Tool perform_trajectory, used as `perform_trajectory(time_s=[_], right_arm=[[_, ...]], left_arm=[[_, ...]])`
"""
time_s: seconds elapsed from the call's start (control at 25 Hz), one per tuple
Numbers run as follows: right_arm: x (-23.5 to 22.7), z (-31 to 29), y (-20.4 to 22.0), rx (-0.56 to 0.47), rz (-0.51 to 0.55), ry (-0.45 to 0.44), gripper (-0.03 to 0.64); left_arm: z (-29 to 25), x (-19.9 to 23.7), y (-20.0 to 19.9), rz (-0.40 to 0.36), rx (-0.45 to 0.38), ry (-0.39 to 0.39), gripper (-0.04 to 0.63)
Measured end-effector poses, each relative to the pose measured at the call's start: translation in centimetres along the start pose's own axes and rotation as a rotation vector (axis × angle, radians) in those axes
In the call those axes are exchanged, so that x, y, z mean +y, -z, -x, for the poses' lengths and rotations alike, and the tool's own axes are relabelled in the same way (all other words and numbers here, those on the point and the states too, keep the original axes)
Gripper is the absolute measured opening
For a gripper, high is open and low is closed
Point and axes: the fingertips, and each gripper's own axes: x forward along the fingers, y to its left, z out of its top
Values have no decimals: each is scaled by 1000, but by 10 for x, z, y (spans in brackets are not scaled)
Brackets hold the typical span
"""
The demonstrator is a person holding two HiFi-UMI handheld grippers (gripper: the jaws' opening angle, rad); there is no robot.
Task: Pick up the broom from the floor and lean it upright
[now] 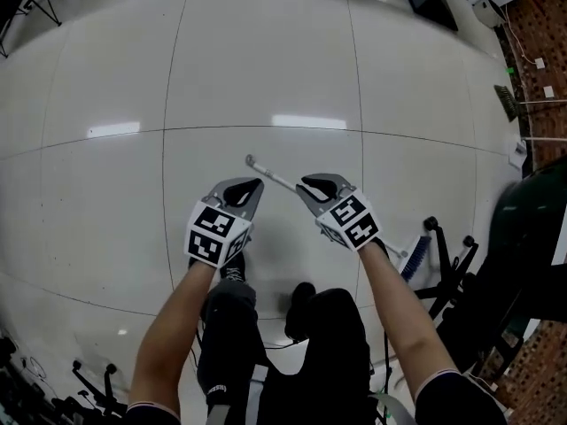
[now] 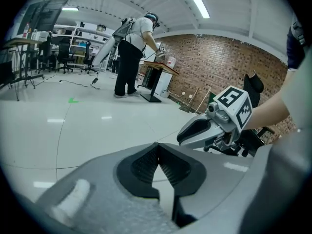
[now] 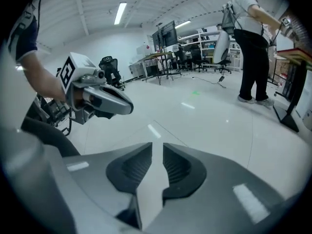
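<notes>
Left tool [image 1: 251, 185] is clenched, tips touching, nothing in it. The broom [image 1: 276, 179] lies flat on the floor [image 1: 266, 69], its handle showing between both tools and its blue brush end off right. Right tool [image 1: 307, 185] is released, slightly apart, empty.

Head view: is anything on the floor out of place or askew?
Yes. The broom lies flat and diagonal on the floor, its blue bristle end by a black wheeled base at right, not leaning upright.
</notes>
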Motion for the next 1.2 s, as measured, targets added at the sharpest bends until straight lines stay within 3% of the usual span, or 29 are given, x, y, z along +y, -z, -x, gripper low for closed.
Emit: perform_trajectory(time_s=[0.44,0.72,0.88,1.12,1.2], right_arm=[[-31,-160,120,78,48,-61,109],[-44,-240,157,110,73,-90,152],[-48,-268,172,136,91,-100,157],[-44,-293,189,184,116,-87,236],[-47,-298,195,194,117,-55,221]], left_arm=[[-82,62,118,-29,66,-38,0],[-116,88,161,-33,72,-29,2],[-124,105,175,-47,60,-62,1],[-125,113,192,18,71,-68,2],[-121,116,191,36,53,-78,2]])
